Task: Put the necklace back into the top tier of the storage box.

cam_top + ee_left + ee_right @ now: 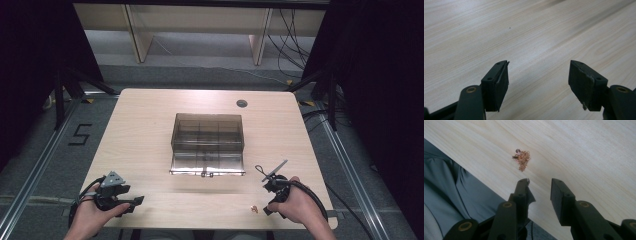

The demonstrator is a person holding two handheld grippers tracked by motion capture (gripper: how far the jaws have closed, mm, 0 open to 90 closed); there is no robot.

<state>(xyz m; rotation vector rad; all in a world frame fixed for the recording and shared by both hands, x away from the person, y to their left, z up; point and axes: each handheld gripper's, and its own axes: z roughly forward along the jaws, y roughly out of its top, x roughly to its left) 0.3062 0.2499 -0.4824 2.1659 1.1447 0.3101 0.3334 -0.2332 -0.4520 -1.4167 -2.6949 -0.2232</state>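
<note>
While both tools gape empty, the right tool (539, 182) nears a crumpled coppery chain (522, 158) on pale woodgrain.

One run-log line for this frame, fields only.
left gripper: open, over bare table | right gripper: open, aimed at small copper chain near table's front edge | clear organizer box: untouched

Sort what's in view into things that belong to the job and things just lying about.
Job:
chain, bunched near the table's front edge
right gripper, fingers open, aimed at it
box, lid open

Lying about:
left gripper, open over bare wood
grommet
</note>
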